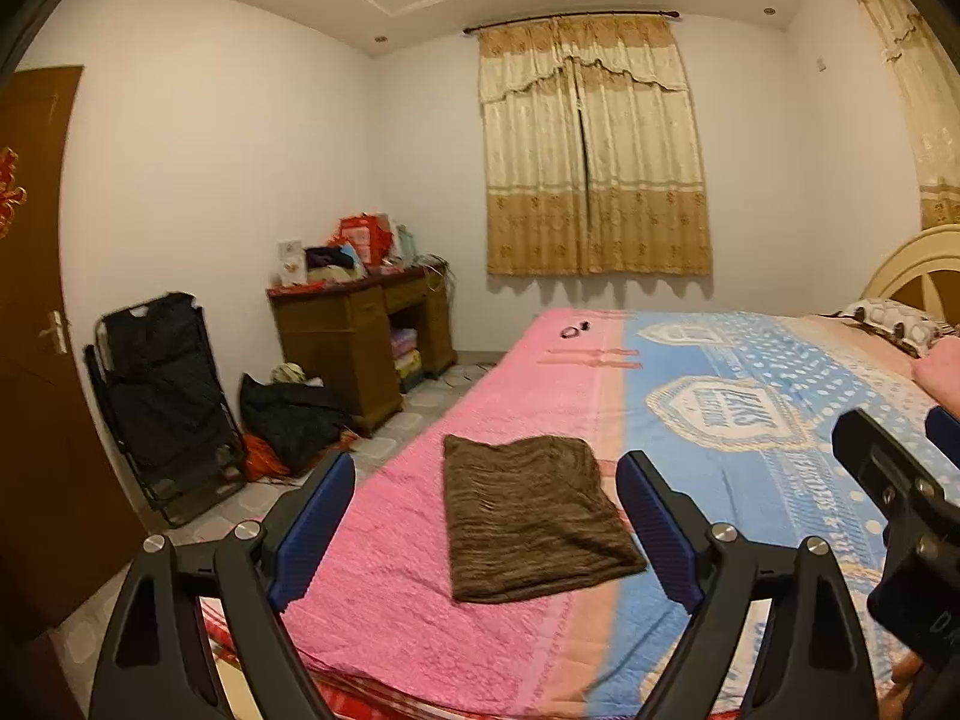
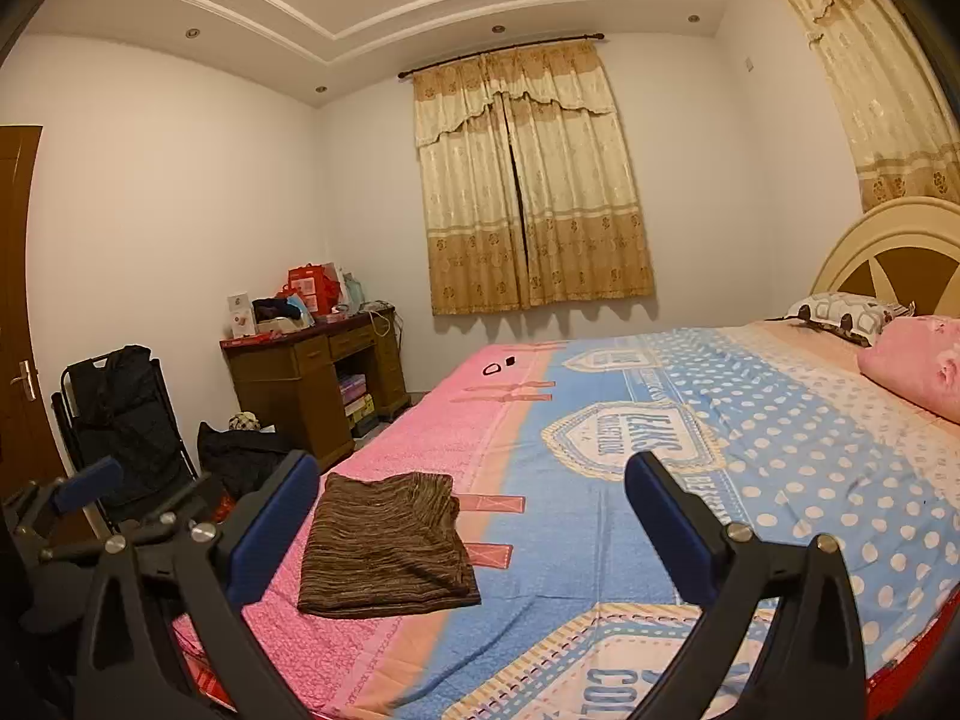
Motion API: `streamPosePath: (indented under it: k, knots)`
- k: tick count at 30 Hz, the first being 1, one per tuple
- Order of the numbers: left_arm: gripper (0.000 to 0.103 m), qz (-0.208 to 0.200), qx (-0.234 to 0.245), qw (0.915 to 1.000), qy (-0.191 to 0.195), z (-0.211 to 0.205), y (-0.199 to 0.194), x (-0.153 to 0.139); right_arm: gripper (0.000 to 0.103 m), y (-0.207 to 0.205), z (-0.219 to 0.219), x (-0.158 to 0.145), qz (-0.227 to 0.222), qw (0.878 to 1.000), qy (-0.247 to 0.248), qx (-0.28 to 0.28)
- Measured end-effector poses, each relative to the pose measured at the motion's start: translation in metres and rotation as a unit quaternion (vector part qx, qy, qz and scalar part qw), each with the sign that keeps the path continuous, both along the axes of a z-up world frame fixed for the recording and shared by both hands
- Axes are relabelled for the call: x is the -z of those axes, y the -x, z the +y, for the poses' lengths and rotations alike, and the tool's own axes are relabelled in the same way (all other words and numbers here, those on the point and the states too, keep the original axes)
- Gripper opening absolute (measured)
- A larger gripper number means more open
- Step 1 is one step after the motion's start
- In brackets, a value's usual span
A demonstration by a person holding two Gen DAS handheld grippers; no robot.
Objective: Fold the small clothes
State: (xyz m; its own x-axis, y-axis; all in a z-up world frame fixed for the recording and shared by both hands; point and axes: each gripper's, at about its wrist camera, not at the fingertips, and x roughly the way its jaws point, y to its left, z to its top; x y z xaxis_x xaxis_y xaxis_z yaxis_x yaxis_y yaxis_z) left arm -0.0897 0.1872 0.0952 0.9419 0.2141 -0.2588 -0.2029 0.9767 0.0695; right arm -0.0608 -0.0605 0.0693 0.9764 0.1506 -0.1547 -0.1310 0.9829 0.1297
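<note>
Looking down the bed [image 1: 420, 630] from both wrist cams, we've got the brown garment [image 1: 534, 525] lying flat and folded into a rough rectangle on the pink strip of the bedspread, right near the seam where the pink meets the blue polka-dot part. Nothing is touching it.

Our left gripper [image 1: 486, 531] is up above the bed with its blue-padded fingers [image 1: 312, 531] spread wide, and the brown piece shows in the gap between them but well beyond, not pinched. Our right gripper [image 2: 474, 531] is the same deal: fingers [image 2: 666, 531] as wide apart as they go, nothing in them, with the folded garment just off its left finger in that view. From the left cam we can see the right gripper's black body at the right edge, and a hand [image 1: 939, 372] above it.

Further up the bed there's a small dark ring-shaped thing [image 1: 570, 331] on the pink section; we can't tell what it is. A patterned pillow [image 2: 846, 312] and a pink pillow [image 2: 912, 360] sit by the cream headboard [image 2: 888, 234]. Over by the wall we've got a wooden desk [image 1: 354, 342] piled with red bags and boxes, a folded black chair [image 1: 162, 396], a dark bag on the floor, and beige curtains [image 1: 594, 150] drawn shut.
</note>
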Motion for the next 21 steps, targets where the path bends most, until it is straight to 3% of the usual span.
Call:
streamPosePath:
  k: [7,21]
  knots:
    - [0.090,-0.013,-0.028,0.9995,-0.010,0.004,0.003,-0.001,0.103,-0.004,0.006,0.005,0.005,1.000,-0.001,-0.010]
    - [0.091,-0.002,-0.030,0.9990,-0.032,-0.004,-0.003,0.006,0.103,-0.010,0.004,0.011,0.025,1.000,0.000,0.001]
